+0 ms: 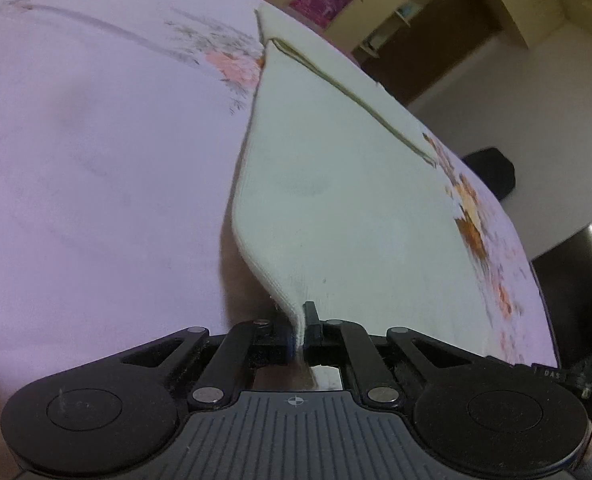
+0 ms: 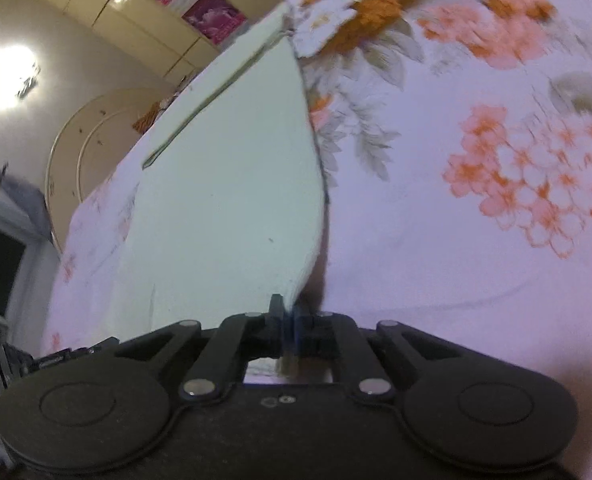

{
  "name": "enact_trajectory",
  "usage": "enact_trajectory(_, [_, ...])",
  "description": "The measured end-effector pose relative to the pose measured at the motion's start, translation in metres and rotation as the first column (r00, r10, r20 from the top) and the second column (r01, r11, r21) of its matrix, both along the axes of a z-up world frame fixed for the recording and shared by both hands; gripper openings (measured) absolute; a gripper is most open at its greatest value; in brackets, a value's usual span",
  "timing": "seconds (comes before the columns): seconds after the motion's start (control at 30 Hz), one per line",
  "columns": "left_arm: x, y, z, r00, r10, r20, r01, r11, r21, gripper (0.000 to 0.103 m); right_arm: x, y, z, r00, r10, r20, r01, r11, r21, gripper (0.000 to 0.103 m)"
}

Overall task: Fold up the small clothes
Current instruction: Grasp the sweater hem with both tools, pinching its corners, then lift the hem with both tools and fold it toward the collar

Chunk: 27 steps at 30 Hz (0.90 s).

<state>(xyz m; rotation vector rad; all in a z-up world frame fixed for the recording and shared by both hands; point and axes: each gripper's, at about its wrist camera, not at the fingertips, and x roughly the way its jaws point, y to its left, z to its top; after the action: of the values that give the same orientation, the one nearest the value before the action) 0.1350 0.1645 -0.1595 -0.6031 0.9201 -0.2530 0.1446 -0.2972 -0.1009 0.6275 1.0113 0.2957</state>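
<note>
Pale mint garment (image 1: 327, 168) spread flat on the floral bedsheet (image 1: 96, 160), with both near corners pinched and lifted a little off it. Everything below placed relative to that garment.

Left side first: left gripper (image 1: 300, 334) clamped down narrow on the near-left corner, hem bunched between the pads, edge curling up off the sheet. Could go wrong here: only a thin sliver of hem in the bite, so any sideways tug and out it slips, leaving one corner flopped and the fold crooked. Also possible that a bit of sheet gets caught underneath, can't tell from this angle.

Middle: dark seam line (image 1: 351, 96) running across the far part of the garment, far edge close to the bed's edge. Pulling too hard toward the near side probably drags the whole piece instead of folding it.

Right side: right gripper (image 2: 290, 330) likewise pinched tight on the near-right corner, cloth rising into the closed pads. Same slip risk, plus uneven lift between the two corners means a skewed crease.

Pose: both tools angled down toward the bed, noses low at the near edge of the garment, one at each corner, pointing toward its far edge. Right view a bit blurry.
</note>
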Motion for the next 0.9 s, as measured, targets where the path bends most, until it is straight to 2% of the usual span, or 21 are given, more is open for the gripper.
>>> enact_trajectory(0.1, [-0.010, 0.000, 0.020, 0.998, 0.019, 0.056, -0.019, 1.000, 0.007, 0.004, -0.004, 0.000, 0.012, 0.999, -0.022, 0.032, 0.023, 0.999, -0.031, 0.004])
enact_trajectory(0.2, [-0.025, 0.005, 0.045, 0.991, 0.049, 0.125, -0.049, 0.999, 0.003, 0.004, -0.013, 0.007, 0.039, 0.993, -0.007, 0.118, 0.017, 0.997, -0.082, 0.004])
enact_trajectory(0.3, [-0.012, 0.013, 0.039, 0.994, 0.058, 0.096, -0.062, 0.997, 0.036, 0.004, -0.015, 0.015, 0.057, 0.981, 0.024, 0.190, -0.001, 0.993, -0.118, 0.004])
enact_trajectory(0.33, [-0.004, 0.019, 0.037, 0.993, 0.086, 0.084, -0.087, 0.996, 0.013, 0.004, -0.011, 0.016, 0.057, 0.981, 0.034, 0.191, -0.007, 0.990, -0.138, 0.004])
enact_trajectory(0.4, [0.004, 0.024, 0.048, 0.987, 0.107, 0.123, -0.105, 0.994, -0.024, 0.004, 0.004, 0.016, 0.057, 0.982, 0.019, 0.188, 0.006, 0.992, -0.128, 0.004])
enact_trajectory(0.5, [0.029, 0.026, 0.069, 0.976, 0.109, 0.190, -0.104, 0.994, -0.036, 0.004, 0.026, 0.018, 0.075, 0.970, 0.030, 0.240, -0.004, 0.994, -0.111, 0.004])
enact_trajectory(0.67, [0.092, 0.030, 0.092, 0.962, 0.136, 0.236, -0.122, 0.990, -0.076, 0.004, 0.079, 0.022, 0.108, 0.946, 0.045, 0.320, -0.013, 0.995, -0.102, 0.004])
enact_trajectory(0.77, [0.136, 0.035, 0.099, 0.959, 0.137, 0.249, -0.126, 0.990, -0.059, 0.004, 0.118, 0.019, 0.120, 0.936, 0.038, 0.349, -0.009, 0.996, -0.086, 0.004])
enact_trajectory(0.9, [0.196, 0.034, 0.111, 0.958, 0.112, 0.262, -0.120, 0.993, 0.011, 0.004, 0.177, 0.014, 0.125, 0.941, 0.018, 0.339, 0.008, 0.997, -0.075, 0.004])
